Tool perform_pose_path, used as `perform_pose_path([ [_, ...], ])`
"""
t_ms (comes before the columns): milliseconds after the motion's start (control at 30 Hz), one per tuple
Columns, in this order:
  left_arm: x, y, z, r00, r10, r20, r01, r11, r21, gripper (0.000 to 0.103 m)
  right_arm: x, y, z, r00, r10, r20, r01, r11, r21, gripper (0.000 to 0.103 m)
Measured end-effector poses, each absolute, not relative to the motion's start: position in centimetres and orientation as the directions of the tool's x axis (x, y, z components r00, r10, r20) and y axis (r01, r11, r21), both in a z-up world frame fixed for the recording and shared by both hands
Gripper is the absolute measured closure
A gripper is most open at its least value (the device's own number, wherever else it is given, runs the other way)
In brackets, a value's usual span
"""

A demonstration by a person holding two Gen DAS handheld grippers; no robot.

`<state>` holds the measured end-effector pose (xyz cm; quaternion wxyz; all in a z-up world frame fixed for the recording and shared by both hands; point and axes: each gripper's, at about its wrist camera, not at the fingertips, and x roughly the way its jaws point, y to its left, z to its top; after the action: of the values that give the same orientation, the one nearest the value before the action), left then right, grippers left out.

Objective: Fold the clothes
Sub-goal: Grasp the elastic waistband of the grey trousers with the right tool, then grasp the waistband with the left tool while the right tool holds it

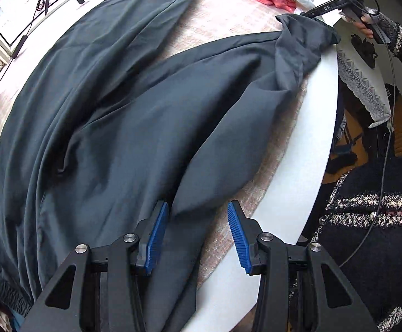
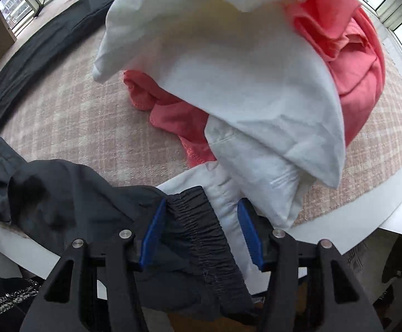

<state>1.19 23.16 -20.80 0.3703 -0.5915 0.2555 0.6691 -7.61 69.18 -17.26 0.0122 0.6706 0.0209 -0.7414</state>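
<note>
My left gripper [image 1: 198,232] is spread wide over the dark trousers [image 1: 112,116], holding nothing; a fold of the fabric lies between its blue pads [image 1: 156,238]. The trousers sprawl across the pink checked cloth [image 1: 228,13] on the white bench [image 1: 311,138], legs running toward 11 and 1 o'clock. My right gripper [image 2: 201,229] is also apart, the elastic cuff [image 2: 198,221] lying loose between its pads. At 12 o'clock sit a white garment [image 2: 242,83] and a coral garment [image 2: 361,77].
</note>
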Motion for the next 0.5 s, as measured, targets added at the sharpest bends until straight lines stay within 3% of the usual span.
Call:
perform_pose_path([
  [33, 1.1, 23.4, -21.1, -0.02, 0.192, -0.981, -0.796, -0.596, -0.1, 0.06, -7.5, 68.8, -17.4, -0.093, 0.008, -0.996, 0.065, -0.998, -0.014, 0.053],
  [67, 1.1, 23.7, -21.4, -0.016, 0.191, -0.981, -0.796, -0.596, -0.103, 0.06, -7.3, 68.3, -17.3, -0.098, 0.022, -0.995, 0.091, -0.995, -0.031, 0.072],
  [100, 1.0, 24.0, -21.8, -0.012, 0.191, -0.982, -0.796, -0.596, -0.106, 0.061, -7.0, 67.7, -17.0, -0.099, 0.038, -0.994, 0.121, -0.991, -0.05, 0.075],
  [267, 0.8, 25.2, -23.1, -0.009, 0.179, -0.984, -0.796, -0.597, -0.101, 0.063, -5.8, 65.5, -11.8, -0.223, 0.06, -0.973, 0.186, -0.977, -0.103, 0.079],
  [400, 0.5, 25.2, -23.2, 0.025, 0.203, -0.979, -0.776, -0.613, -0.146, 0.063, -4.6, 66.3, -1.3, -0.496, 0.0, -0.869, 0.147, -0.986, -0.084, 0.081],
  [500, 1.0, 25.4, -23.1, 0.033, 0.198, -0.98, -0.775, -0.613, -0.15, 0.063, -2.9, 68.2, -2.6, -0.472, 0.021, -0.882, 0.066, -0.996, -0.059, 0.081],
])
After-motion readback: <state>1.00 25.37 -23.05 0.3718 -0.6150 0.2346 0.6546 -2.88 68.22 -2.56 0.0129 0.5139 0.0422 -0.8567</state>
